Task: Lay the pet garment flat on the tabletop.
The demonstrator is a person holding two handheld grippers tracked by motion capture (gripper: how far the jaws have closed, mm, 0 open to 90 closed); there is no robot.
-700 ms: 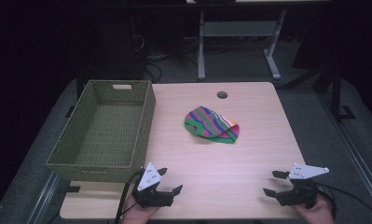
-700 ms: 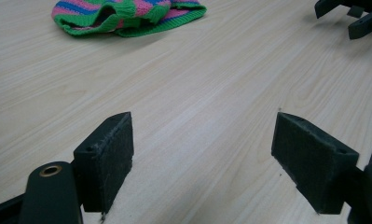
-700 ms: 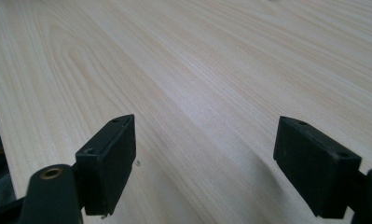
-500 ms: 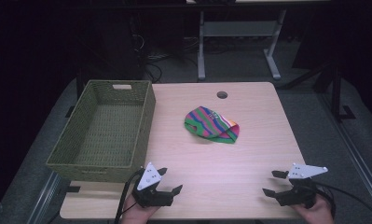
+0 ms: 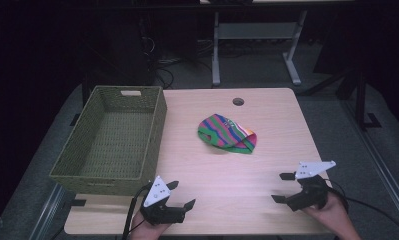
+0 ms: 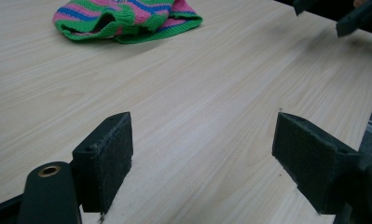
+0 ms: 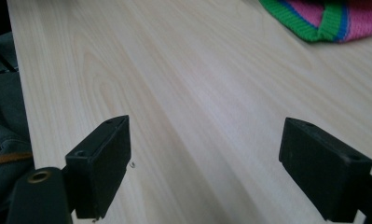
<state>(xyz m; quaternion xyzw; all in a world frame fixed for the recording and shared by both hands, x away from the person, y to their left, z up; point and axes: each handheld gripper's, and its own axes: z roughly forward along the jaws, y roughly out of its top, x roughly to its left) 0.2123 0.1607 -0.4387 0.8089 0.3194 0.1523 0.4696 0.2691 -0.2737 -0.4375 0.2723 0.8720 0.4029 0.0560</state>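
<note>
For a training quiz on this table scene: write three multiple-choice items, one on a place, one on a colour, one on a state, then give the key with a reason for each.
1. Where does the knitted hat lie?
A. In the basket
B. On the table, right of the basket
C. Between the jaws of one gripper

2. Which colours stripe the hat?
A. Green, pink and blue
B. Black and white
C. Plain grey

3. How do the two grippers stand?
A. Both shut on the hat
B. One open, one shut
C. Both open, holding nothing

Key:
1. B: in the high view the hat rests on the bare table, apart from the basket.
2. A: the left gripper view shows green, pink and blue bands.
3. C: the left gripper and the right gripper have wide jaws with only wood between them.
</note>
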